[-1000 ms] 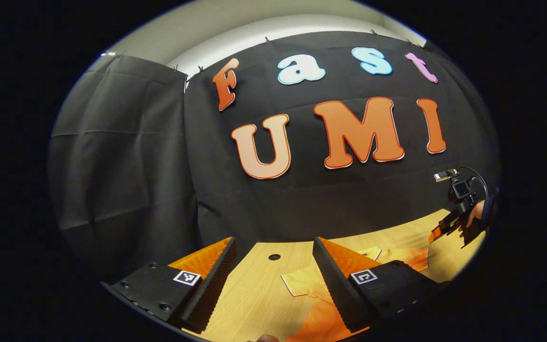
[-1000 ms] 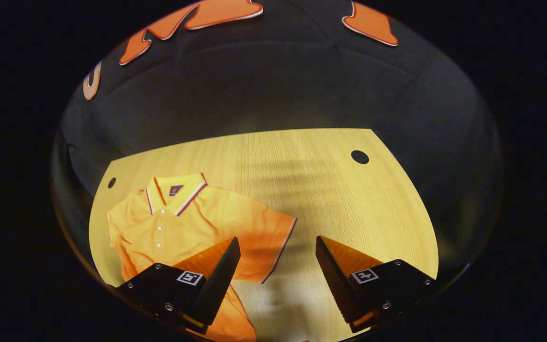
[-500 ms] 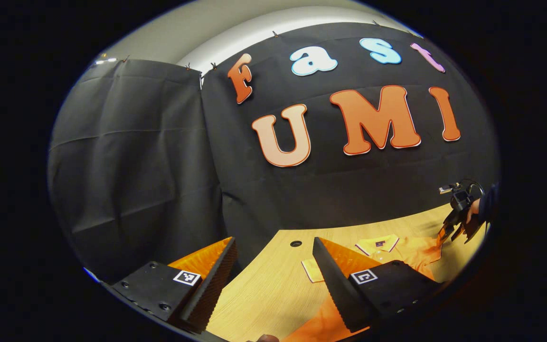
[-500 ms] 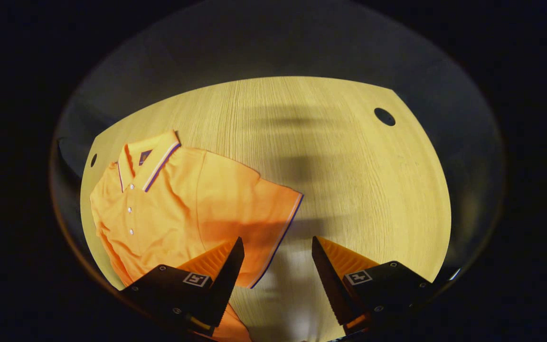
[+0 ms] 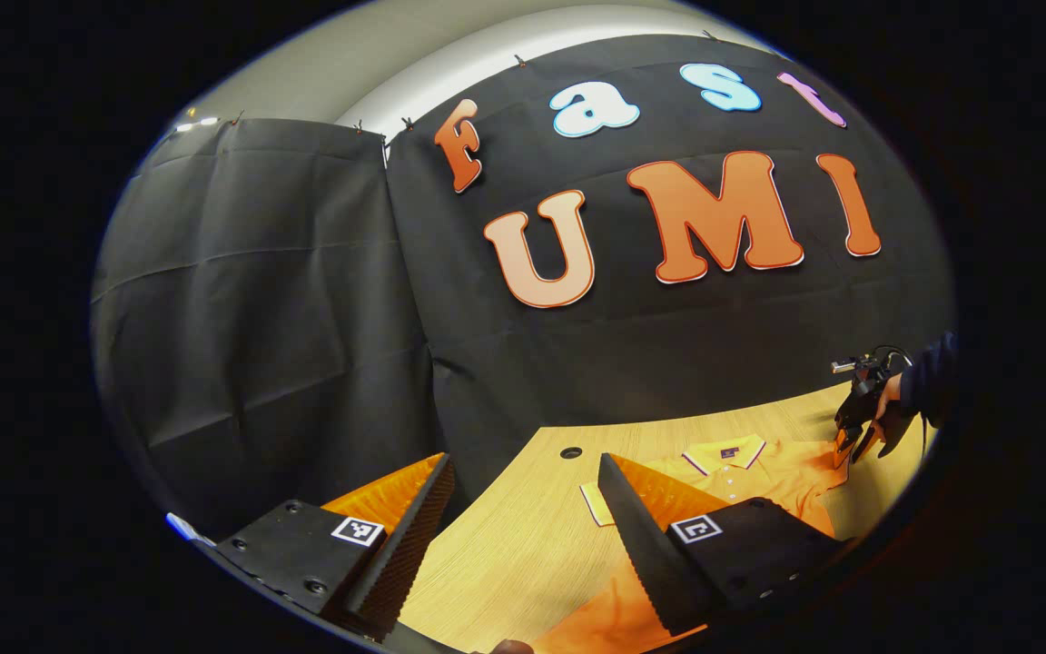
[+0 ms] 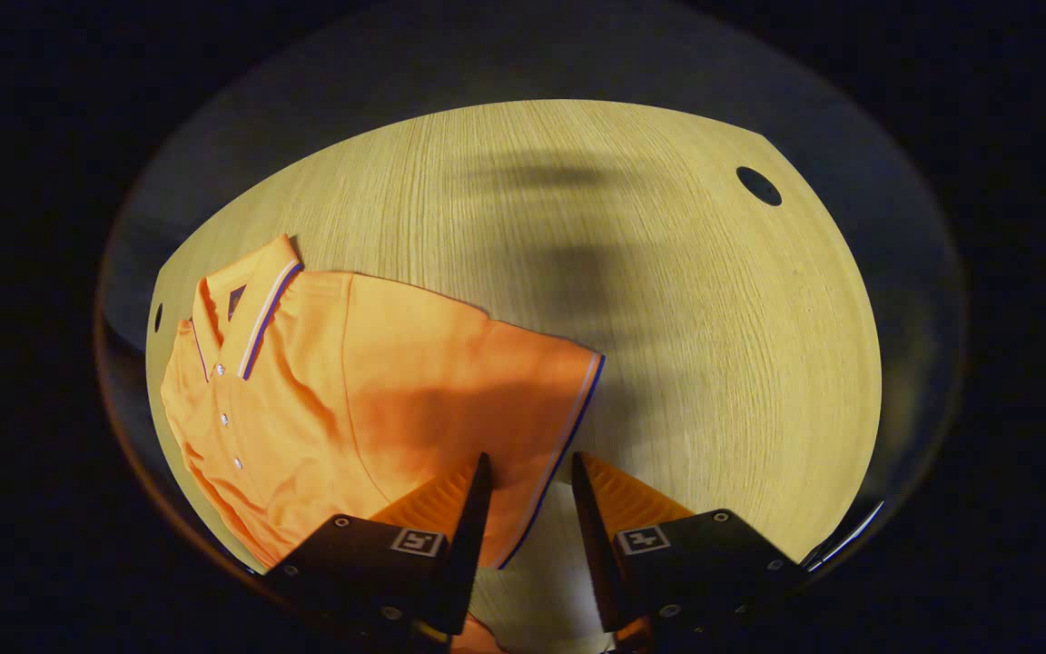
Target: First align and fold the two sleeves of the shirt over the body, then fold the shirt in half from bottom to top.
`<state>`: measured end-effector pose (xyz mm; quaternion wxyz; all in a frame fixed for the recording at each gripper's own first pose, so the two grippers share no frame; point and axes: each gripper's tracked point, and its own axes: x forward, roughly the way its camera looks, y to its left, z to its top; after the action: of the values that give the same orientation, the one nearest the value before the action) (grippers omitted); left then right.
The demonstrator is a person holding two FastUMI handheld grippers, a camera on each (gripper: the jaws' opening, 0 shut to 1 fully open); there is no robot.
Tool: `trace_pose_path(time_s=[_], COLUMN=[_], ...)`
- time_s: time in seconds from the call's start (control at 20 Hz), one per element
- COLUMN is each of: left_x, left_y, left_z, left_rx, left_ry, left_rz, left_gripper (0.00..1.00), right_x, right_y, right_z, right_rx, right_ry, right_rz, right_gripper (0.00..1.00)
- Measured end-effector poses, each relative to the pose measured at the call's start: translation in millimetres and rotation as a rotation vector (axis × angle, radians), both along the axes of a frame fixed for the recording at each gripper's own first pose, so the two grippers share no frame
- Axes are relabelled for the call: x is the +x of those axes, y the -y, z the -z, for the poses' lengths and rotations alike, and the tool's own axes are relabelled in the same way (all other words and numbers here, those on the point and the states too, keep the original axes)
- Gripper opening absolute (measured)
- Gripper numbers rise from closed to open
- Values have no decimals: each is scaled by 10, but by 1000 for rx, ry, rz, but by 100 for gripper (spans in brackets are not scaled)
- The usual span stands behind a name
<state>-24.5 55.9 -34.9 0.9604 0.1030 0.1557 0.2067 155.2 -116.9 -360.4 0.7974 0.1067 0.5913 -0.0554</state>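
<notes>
Here the right tongs (image 6: 527, 472) straddle the shirt (image 6: 350, 381) sleeve hem (image 6: 568, 427), narrowly parted; left tongs (image 5: 523, 472) spread

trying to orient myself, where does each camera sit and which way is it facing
Left gripper view: rides the left tongs, held low, facing the booth wall; the hand holding the right tongs shows far right.
Right gripper view: rides the right tongs, looking down at the shirt sleeve.
Shared: orange shirt, wooden table.
</notes>
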Motion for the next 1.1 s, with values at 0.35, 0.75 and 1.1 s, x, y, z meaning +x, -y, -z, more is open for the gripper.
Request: trace_pose_path(time_s=[0.35, 0.75, 1.1], left_x=[35, 177, 136], left_y=[19, 94, 16], left_z=[12, 31, 77], left_rx=[-11, -6, -12], left_ry=[8, -3, -25], left_rz=[5, 31, -4], left_gripper=[99, 99, 99], right_x=[183, 368, 349], right_y=[-176, -714, -1302], right_z=[-313, -931, -1127], right_rx=[173, 211, 298], right_ry=[115, 230, 249], right_rz=[28, -121, -228], right_gripper=[5, 5, 5])
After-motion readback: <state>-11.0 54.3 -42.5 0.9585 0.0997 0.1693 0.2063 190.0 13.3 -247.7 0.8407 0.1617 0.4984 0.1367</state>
